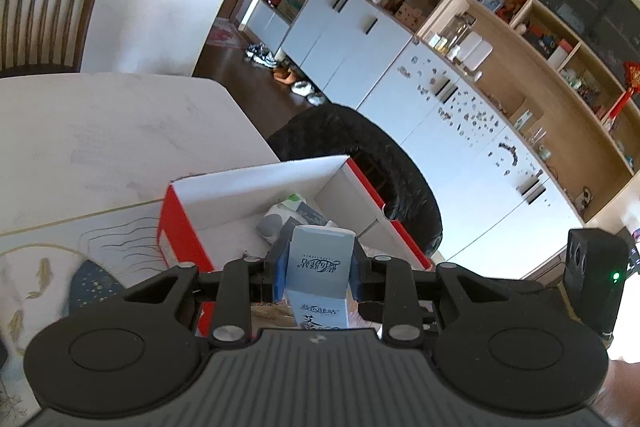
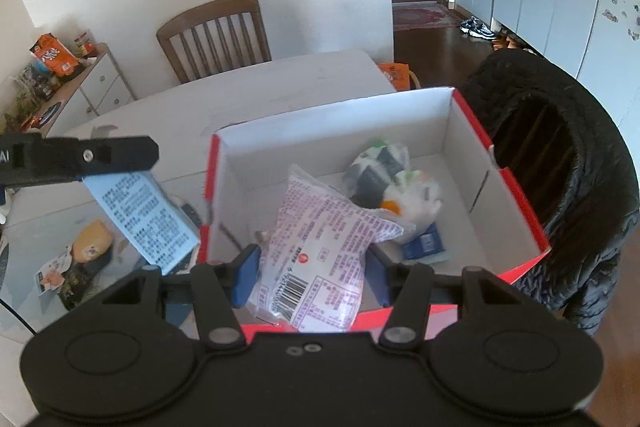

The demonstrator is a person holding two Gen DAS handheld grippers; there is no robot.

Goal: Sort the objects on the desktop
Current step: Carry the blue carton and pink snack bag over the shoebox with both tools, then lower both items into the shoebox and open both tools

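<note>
My left gripper is shut on a pale blue carton and holds it above the near edge of the red-and-white box. The same carton shows in the right wrist view, left of the box, under the left gripper's finger. My right gripper is shut on a pink-printed plastic packet that hangs over the front wall of the box. Inside the box lie a grey-and-white pouch, a white bag with orange and green and a small blue sachet.
A toy figure and a printed card lie on the table mat left of the box. The white table stretches behind. A wooden chair stands beyond it. A black padded coat hangs on the chair right of the box.
</note>
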